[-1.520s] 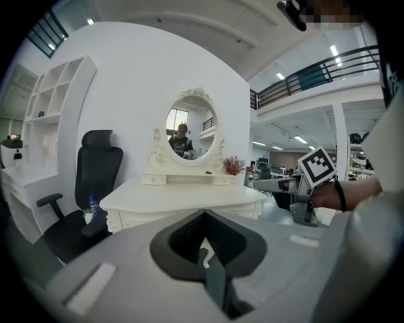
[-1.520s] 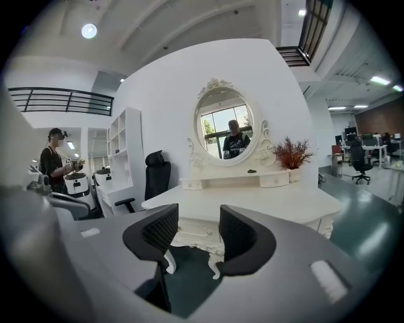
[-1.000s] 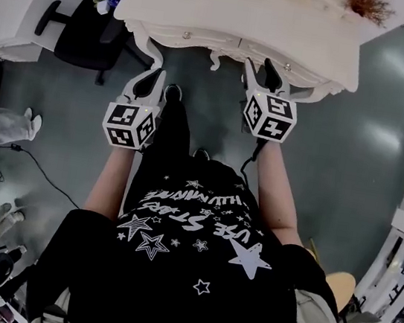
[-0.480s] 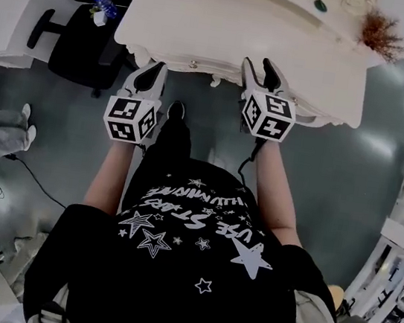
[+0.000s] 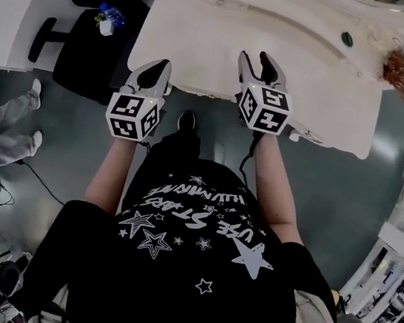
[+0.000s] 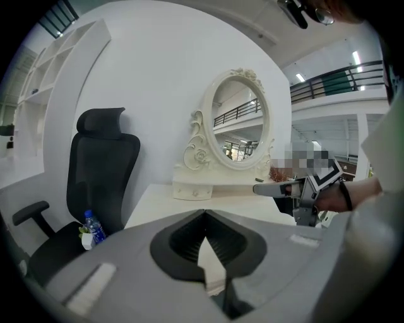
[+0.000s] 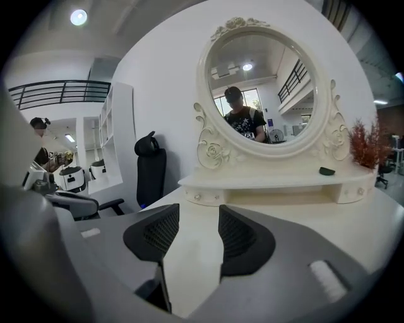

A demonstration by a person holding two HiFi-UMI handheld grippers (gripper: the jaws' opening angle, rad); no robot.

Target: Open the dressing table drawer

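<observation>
**Both claws at the counter's edge, drawers shut**

The person stands close against the cream dressing table point(image 5: 225, 55), with both claws reaching over the near edge of its counter. The left claw point(image 5: 158, 68) has its tips pressed together and holds nothing. The right claw point(image 5: 257, 58) stands wide apart — only bare counter shows between its pads.

The drawer under the counter's front edge can't be seen from above. The one drawer front in sight is the little one with two knobs point(image 7: 205, 197) in the base of the oval mirror point(image 7: 259, 94). It is closed, and well apart from both claws.

As for writing, the black T-shirt point(image 5: 186, 267) carries white stars and lettering, upside down from overhead. "USE STARS" reads plainly, and the line beyond it looks like "ILLUMINATE". Each claw's cube bears black-and-white square markers.

To the left there is a black office chair point(image 5: 91, 50) with a blue-capped water bottle point(image 6: 93, 226) on its seat — its label is too small to read.
</observation>
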